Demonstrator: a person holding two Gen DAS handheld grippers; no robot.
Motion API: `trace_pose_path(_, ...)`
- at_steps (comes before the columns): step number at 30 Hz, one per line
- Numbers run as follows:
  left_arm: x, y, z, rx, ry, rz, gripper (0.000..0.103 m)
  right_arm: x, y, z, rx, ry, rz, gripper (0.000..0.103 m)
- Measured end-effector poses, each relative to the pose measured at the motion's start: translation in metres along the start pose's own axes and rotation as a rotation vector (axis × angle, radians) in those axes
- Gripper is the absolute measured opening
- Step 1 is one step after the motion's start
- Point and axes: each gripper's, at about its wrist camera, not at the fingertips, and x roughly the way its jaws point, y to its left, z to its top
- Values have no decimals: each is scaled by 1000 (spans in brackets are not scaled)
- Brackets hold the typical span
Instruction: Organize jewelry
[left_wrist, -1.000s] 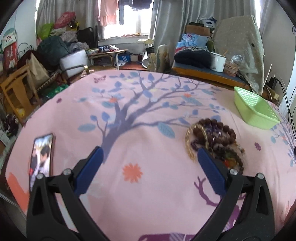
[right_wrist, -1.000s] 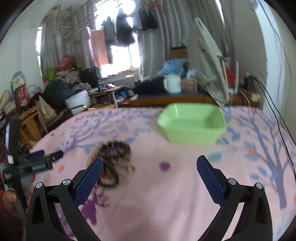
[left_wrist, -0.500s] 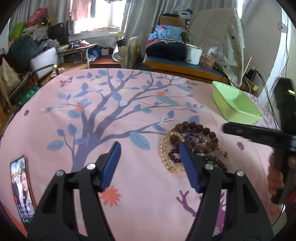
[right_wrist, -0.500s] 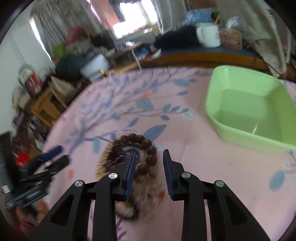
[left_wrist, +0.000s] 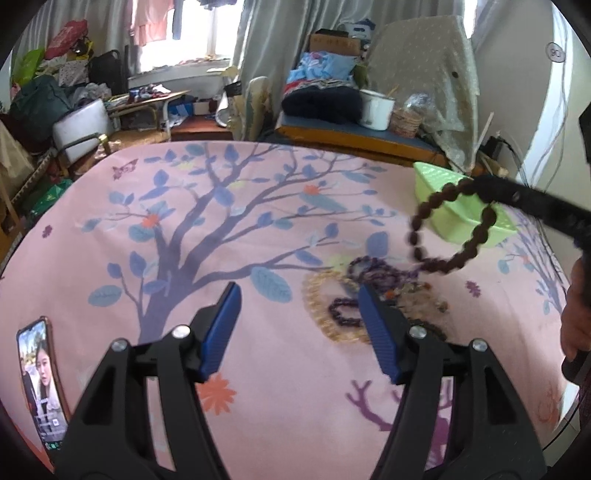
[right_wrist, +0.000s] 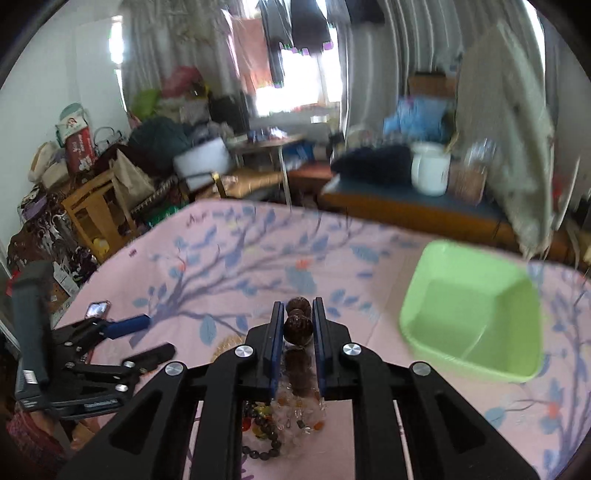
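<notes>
My right gripper (right_wrist: 297, 317) is shut on a big brown bead bracelet (right_wrist: 298, 325). In the left wrist view that bracelet (left_wrist: 443, 264) hangs as a loop from the right gripper's tip (left_wrist: 480, 184), in front of the green basket (left_wrist: 448, 218). A pile of bracelets (left_wrist: 354, 306) stays on the pink cloth: a yellow bead ring, purple beads and mixed coloured beads (right_wrist: 280, 417). My left gripper (left_wrist: 299, 314) hovers over the cloth just left of the pile, jaws apart, nothing between them. The green basket (right_wrist: 436, 295) looks empty.
A phone (left_wrist: 40, 373) with a lit screen lies on the cloth near its left edge. Behind the cloth are a low bench with a white mug (left_wrist: 376, 109), a wooden chair (right_wrist: 96, 214) and piled bags. A person's hand (left_wrist: 574, 314) holds the right gripper.
My right gripper closed on the brown bead bracelet and lifted it off the pile toward the basket. My left gripper narrowed from wide open and shifted a little toward the pile.
</notes>
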Motion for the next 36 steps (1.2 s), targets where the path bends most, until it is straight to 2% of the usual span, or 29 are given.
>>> trace_pose_path(4, -5, -17, 2, 41, -19, -26, 64, -30, -7, -7, 20, -39, 7, 0)
trace_pose_path(7, -4, -35, 4, 72, -17, -56, 64, -48, -32, -34, 130, -10, 60, 0)
trace_pose_path(10, 1, -58, 4, 116, -10, -97, 64, -52, -51, -62, 226, 18, 76, 0)
trace_pose_path(15, 18, -92, -1, 198, 27, -123, 64, -57, -112, -137, 430, 88, -29, 0)
trace_pose_path(17, 23, -101, -5, 224, 47, -144, 64, -63, -129, -155, 485, 93, -67, 0)
trace_pose_path(19, 29, -111, -10, 265, 66, -142, 71, -69, -141, -168, 523, 90, -105, 0)
trace_pose_path(21, 34, -124, -17, 318, 81, -136, 72, -74, -153, -179, 567, 88, -119, 0)
trace_pose_path(23, 34, -131, -21, 338, 88, -136, 72, -85, -159, -179, 596, 36, -138, 0)
trace_pose_path(25, 33, -130, -23, 334, 87, -134, 72, -96, -152, -172, 567, -12, -137, 0)
trace_pose_path(27, 33, -125, -23, 316, 94, -129, 72, -98, -127, -155, 425, -26, -111, 0)
trace_pose_path(28, 34, -120, -23, 305, 98, -121, 72, -89, -106, -143, 303, 8, -85, 0)
trace_pose_path(32, 30, -100, -22, 244, 99, -99, 72, -47, -61, -118, 45, 121, -28, 0)
trace_pose_path(36, 21, -80, -27, 198, 96, -85, 72, 13, -49, -97, -36, 231, -7, 0)
